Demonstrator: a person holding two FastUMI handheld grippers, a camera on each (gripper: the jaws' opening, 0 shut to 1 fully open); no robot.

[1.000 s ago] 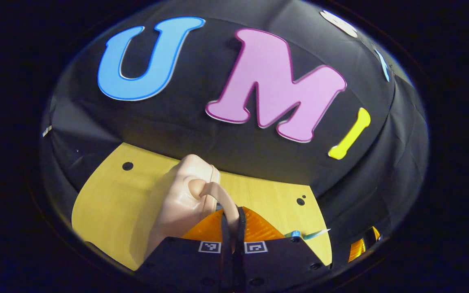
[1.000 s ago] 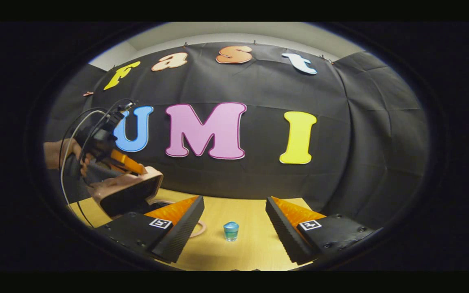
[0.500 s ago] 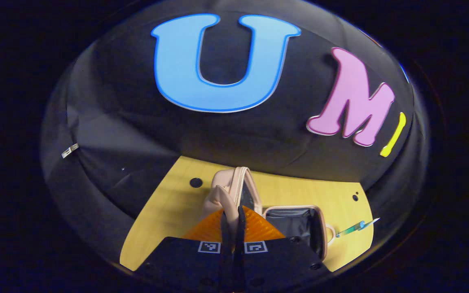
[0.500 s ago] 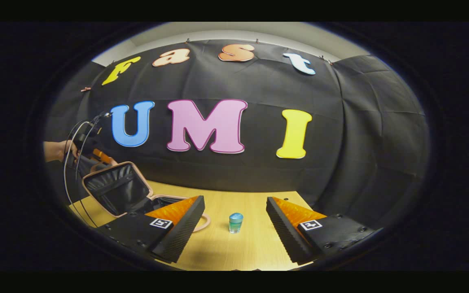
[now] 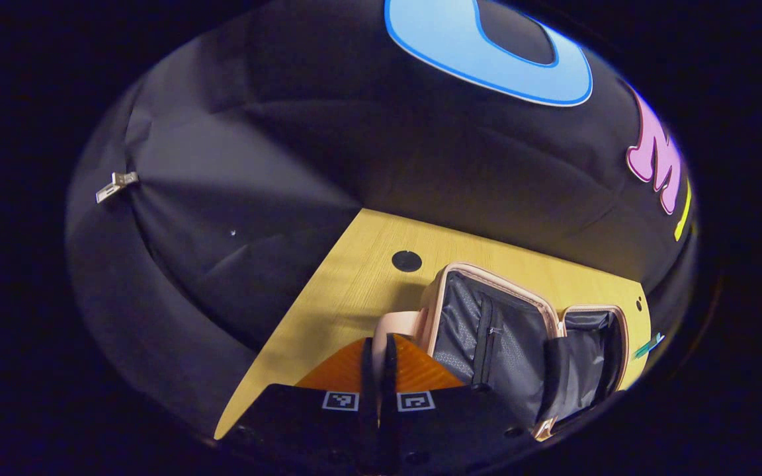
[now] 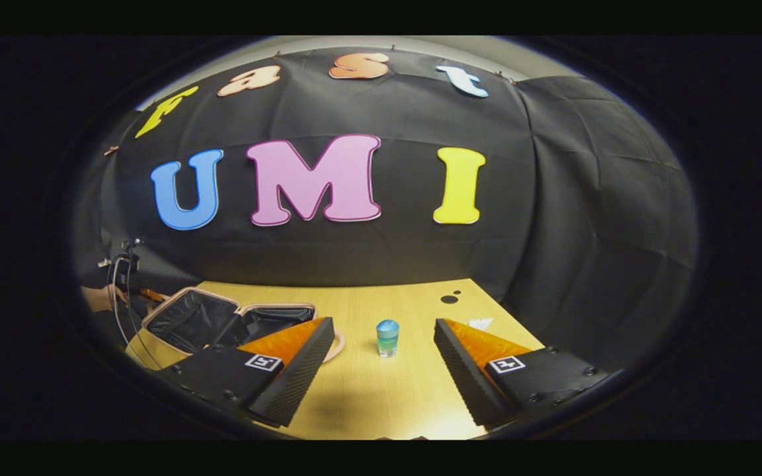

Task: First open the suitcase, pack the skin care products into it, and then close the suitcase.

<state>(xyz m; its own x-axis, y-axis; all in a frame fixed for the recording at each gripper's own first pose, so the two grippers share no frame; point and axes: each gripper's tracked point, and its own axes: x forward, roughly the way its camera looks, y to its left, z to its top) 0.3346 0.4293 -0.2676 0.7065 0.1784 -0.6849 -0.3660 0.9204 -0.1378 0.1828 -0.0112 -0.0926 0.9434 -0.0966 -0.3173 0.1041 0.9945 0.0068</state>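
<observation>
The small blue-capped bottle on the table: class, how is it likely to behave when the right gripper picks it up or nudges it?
The bottle stands upright on a narrow base, so a sideways nudge would probably tip it. Its round body would then likely roll across the smooth table. It looks small and rigid, probably light, and should suit the open right gripper.

You get dim, uneven light in both views. In the left gripper view the table (image 5: 361,277) is the brightest patch, lit from above, while the wall cloth around it falls to near black with one pale sheen on its folds at the left. The suitcase (image 5: 487,324) lining reads dark and soft, with little detail. Fisheye bending is strong: the table's edges curve and everything near the rim stretches and smears. In the right gripper view the light is more even; the small jar (image 6: 387,337) is fairly sharp and casts only a faint shadow.
</observation>
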